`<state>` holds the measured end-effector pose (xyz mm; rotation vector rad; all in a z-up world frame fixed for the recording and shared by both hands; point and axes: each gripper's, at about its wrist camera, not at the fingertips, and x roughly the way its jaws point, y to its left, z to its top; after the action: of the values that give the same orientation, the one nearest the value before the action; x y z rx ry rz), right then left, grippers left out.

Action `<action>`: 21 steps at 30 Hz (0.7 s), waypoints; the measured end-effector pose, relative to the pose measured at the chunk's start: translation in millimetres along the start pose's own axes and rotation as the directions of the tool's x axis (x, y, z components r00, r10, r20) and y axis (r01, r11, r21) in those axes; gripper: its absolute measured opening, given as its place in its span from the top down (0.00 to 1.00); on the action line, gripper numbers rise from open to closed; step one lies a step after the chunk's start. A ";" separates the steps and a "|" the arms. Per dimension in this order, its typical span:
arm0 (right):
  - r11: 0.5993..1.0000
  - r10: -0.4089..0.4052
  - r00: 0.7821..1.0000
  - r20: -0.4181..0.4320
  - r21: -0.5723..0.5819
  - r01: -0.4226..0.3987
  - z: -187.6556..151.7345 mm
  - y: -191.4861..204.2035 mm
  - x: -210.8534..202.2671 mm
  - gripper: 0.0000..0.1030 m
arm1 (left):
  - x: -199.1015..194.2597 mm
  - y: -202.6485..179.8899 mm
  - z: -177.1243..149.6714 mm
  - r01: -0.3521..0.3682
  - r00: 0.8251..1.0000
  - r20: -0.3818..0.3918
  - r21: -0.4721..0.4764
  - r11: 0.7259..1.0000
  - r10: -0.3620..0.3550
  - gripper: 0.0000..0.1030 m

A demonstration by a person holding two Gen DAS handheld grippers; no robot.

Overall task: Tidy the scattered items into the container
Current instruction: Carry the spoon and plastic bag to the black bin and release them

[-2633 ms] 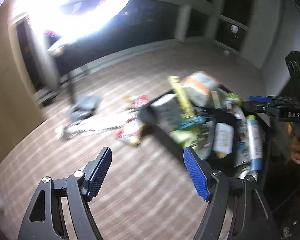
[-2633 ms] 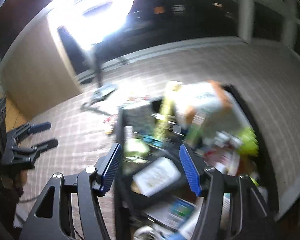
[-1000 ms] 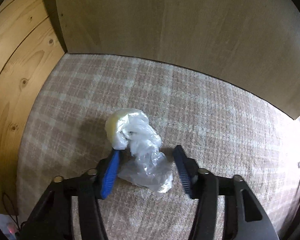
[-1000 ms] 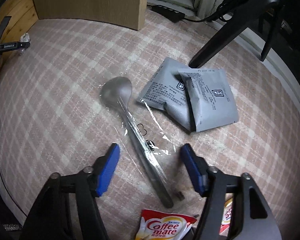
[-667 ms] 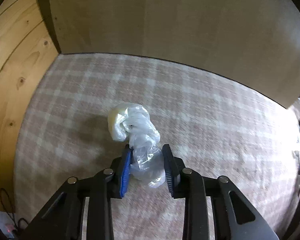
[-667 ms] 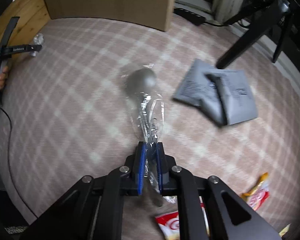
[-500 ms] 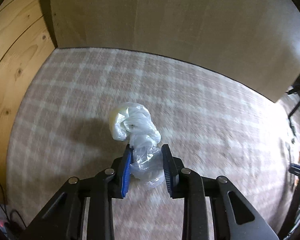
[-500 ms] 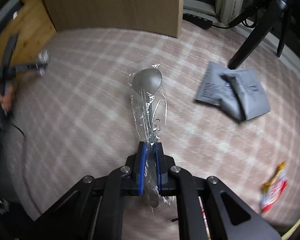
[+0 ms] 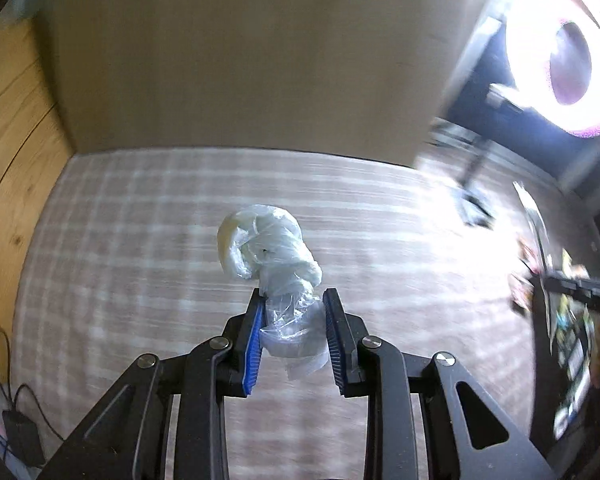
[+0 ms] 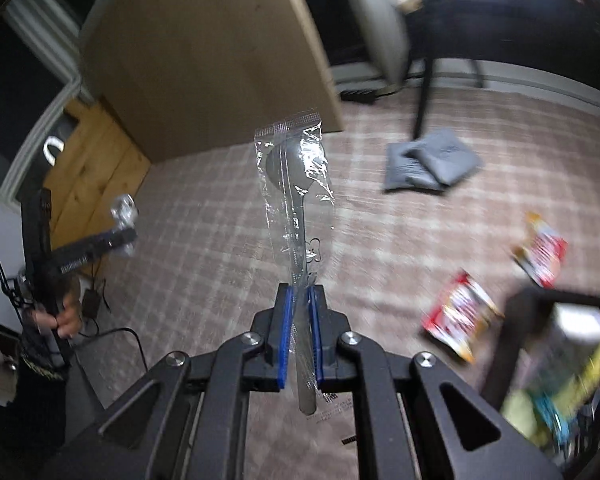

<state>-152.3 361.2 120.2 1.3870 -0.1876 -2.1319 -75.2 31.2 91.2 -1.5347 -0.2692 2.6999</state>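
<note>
Both pairs of fingers are clamped now: your left gripper [image 9: 292, 334] on the crumpled plastic bag [image 9: 270, 248], your right gripper [image 10: 299, 334] on the wrapped spoon [image 10: 296, 184]. Both have just lifted off the carpet [image 10: 204, 220], so carry them to the container [image 10: 556, 380] at the right.

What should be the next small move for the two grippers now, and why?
Probably carry both loads toward the black container and release them above it. The right gripper has its jaws shut on the wrapped spoon, and the left gripper grips the crumpled plastic bag. Both appear clear of the carpet, so lifting seems finished, and the container lies at lower right.
</note>
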 end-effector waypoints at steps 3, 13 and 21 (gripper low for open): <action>0.997 -0.063 0.996 0.059 0.049 0.061 -21.6 -19.0 -31.4 0.91 | 8.6 -36.6 26.6 0.070 0.998 -0.006 0.084 0.994 -0.069 0.74; 0.892 -0.351 0.924 0.153 0.355 0.280 -126.3 -97.0 -140.3 0.91 | 0.6 -183.8 -1.9 0.288 0.957 -0.090 0.376 0.881 -0.275 0.74; 0.779 -0.481 0.866 0.137 0.520 0.350 -200.5 -127.0 -201.8 0.91 | -12.7 -298.5 -42.0 0.434 0.898 -0.185 0.535 0.725 -0.400 0.74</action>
<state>31.1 612.4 137.1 1.5110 -0.6008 -2.7894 -51.8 329.6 129.3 -1.1854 0.1687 2.1018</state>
